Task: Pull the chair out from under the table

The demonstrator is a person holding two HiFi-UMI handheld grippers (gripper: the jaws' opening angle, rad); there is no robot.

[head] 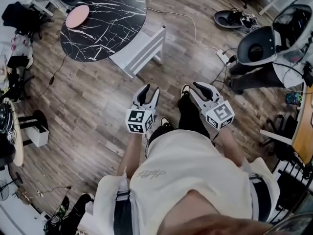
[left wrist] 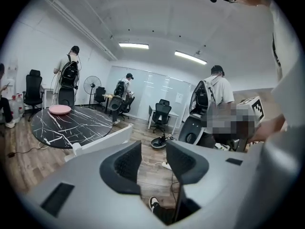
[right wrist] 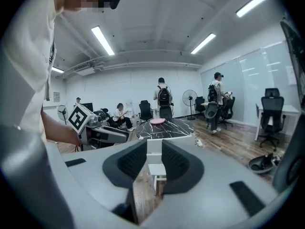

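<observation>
A white slat-backed chair (head: 139,50) stands with its seat tucked under the near edge of the black marble table (head: 105,26), which carries a pink plate (head: 77,16). Both grippers hover over the wood floor, well short of the chair and pointing toward it. My left gripper (head: 150,90) is open and empty. My right gripper (head: 194,88) is open too. In the left gripper view the chair (left wrist: 102,141) and table (left wrist: 71,124) lie to the left of the jaws (left wrist: 153,152). In the right gripper view the chair (right wrist: 155,160) shows far off through the gap between the empty jaws (right wrist: 154,149).
A white pod-shaped seat (head: 257,45) and a power strip (head: 224,57) with a cable lie to the right. A round black base (head: 230,18) sits beyond it. Several people, office chairs and a fan (left wrist: 91,86) stand at the room's far side. My feet (head: 185,89) are below the grippers.
</observation>
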